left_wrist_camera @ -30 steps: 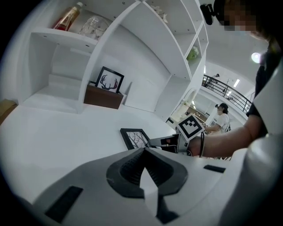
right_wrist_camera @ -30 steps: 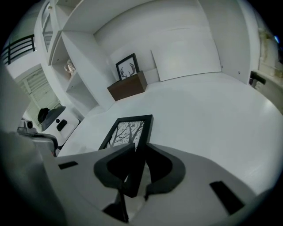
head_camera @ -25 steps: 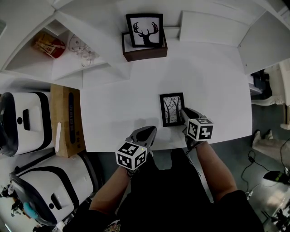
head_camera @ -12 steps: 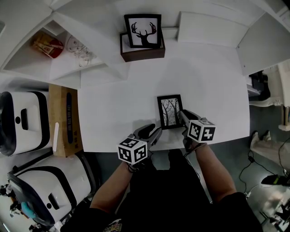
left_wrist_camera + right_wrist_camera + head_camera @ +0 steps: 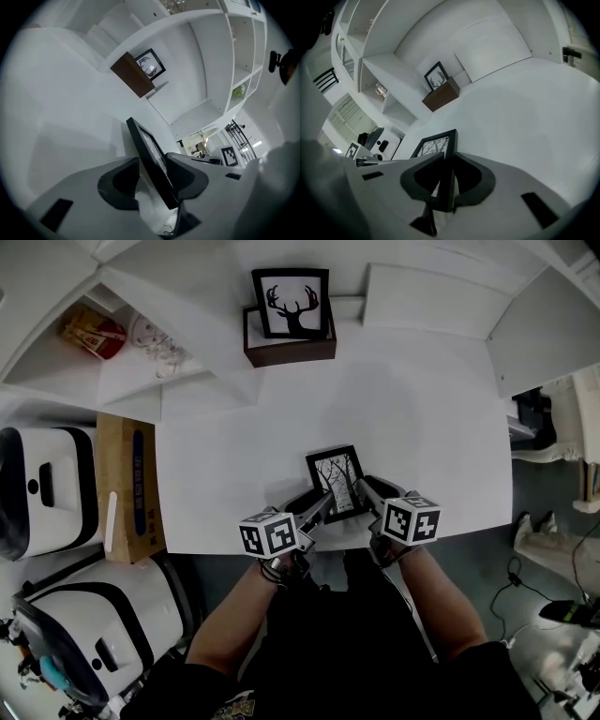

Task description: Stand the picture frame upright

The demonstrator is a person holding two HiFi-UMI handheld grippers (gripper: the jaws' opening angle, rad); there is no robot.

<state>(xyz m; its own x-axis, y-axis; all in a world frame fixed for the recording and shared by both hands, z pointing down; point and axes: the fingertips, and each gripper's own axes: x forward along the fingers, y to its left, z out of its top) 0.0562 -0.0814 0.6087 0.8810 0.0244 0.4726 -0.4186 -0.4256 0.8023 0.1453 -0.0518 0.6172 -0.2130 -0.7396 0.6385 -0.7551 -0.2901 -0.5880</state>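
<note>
The small black picture frame with a bare-tree print is tilted up off the white table near its front edge. My right gripper is shut on the frame's right edge; in the right gripper view the frame is pinched between the jaws of that gripper. My left gripper is at the frame's left side. Its jaws have just been opening and stand wide. In the left gripper view the frame slants through the gap of that gripper without being pressed.
A deer picture stands on a brown box at the table's back. White shelves at the left hold glassware and a red pack. A cardboard box and white cases sit left of the table.
The frame has shifted left and tipped up from lying flat, carried by the right gripper. The left gripper has rolled, moved in to the frame's left edge and opened around it.
</note>
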